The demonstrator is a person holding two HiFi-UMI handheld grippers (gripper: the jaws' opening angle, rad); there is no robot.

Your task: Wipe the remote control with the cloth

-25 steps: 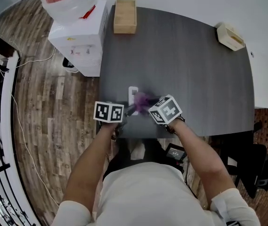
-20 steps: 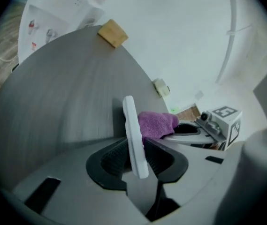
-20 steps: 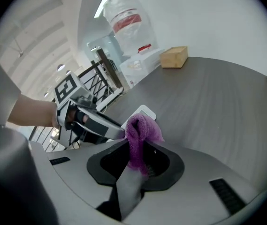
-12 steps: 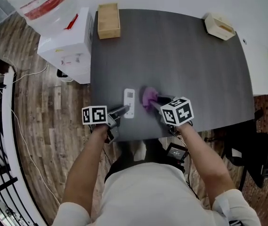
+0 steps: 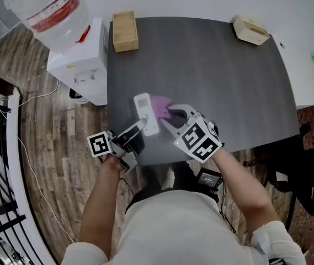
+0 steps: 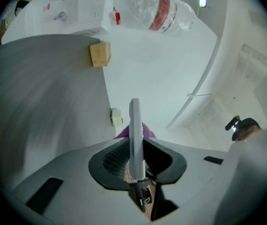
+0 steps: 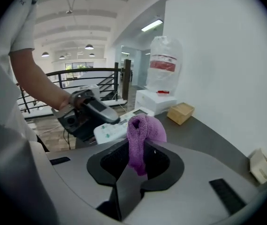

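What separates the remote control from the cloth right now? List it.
The remote control is white, rigid and flat; the cloth is purple, soft and bunched. The remote control sits edge-on in the left gripper, whose jaws have just been closing on it; the cloth is pinched in the right gripper. Both are clamped between jaws.

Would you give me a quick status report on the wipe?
Left gripper just closed, shut on remote control. Right gripper shut on purple cloth. Both held above table, nothing between them.

remote control (image 5: 145, 114): white, clamped edge-on in left tool (image 5: 140, 127) | cloth (image 5: 160, 104): purple, bunched in right tool (image 5: 170, 115)
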